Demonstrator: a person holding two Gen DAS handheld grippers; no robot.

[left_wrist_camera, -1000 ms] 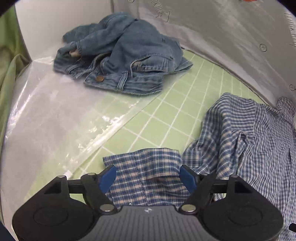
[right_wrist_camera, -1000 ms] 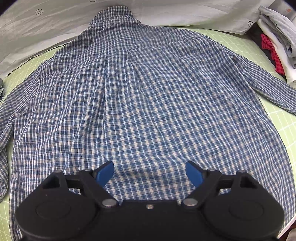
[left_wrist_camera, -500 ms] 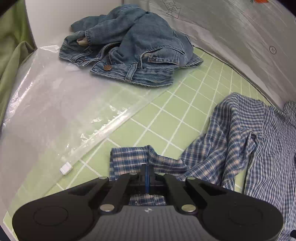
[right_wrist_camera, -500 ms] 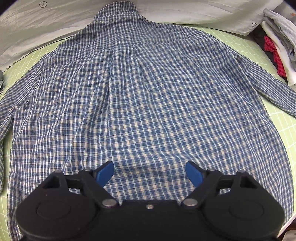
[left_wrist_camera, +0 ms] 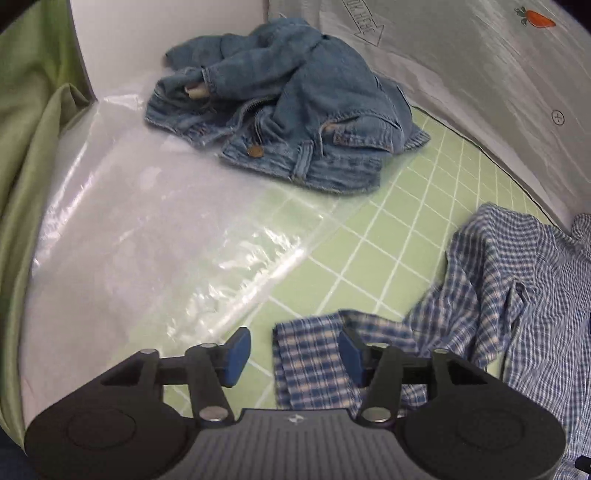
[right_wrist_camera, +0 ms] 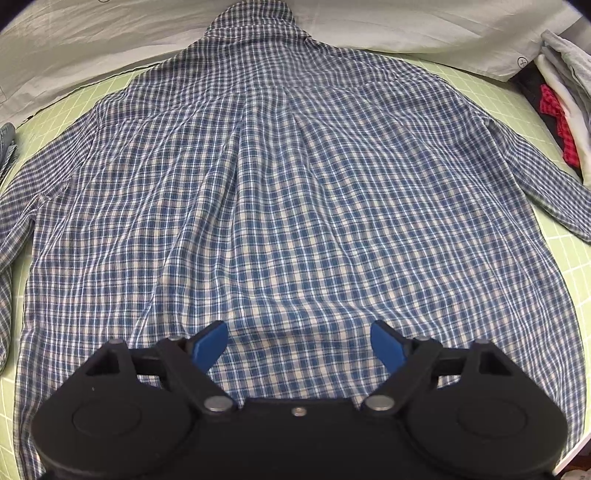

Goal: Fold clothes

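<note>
Left tongs (left_wrist_camera: 293, 356): spread wide, nothing gripped. Blue pads (left_wrist_camera: 236, 350) hang just above the green grid mat (left_wrist_camera: 388, 236); the plaid sleeve cuff (left_wrist_camera: 310, 354) lies flat between them, closer to the right pad, which overlaps its edge. Can't tell if the pad touches the cloth.

Right tongs (right_wrist_camera: 297, 347): also spread wide, empty, over the lower hem area of the plaid shirt (right_wrist_camera: 288, 192).

Shirt: blue/white check, long-sleeved, spread back-side up on the mat, collar (right_wrist_camera: 255, 18) at the far end, hem nearest the right tongs. Center back pleat runs down from the yoke, a few soft wrinkles. Right sleeve (right_wrist_camera: 546, 184) stretches out toward the mat edge. Left sleeve is bunched and folded along the shirt's side in the left wrist view, cuff end nearest that camera.

Left of the cuff: a clear plastic bag (left_wrist_camera: 147, 236) lying flat, partly over the mat. Beyond it, a crumpled denim jacket (left_wrist_camera: 295, 110) sits on the bag's far end and the mat, well apart from the shirt. Green cloth (left_wrist_camera: 33, 147) at far left.

Far side: grey sheet wall (left_wrist_camera: 480, 92) with printed marks. In the right wrist view, a stack of folded clothes (right_wrist_camera: 565, 103) at the far right, past the right sleeve.
</note>
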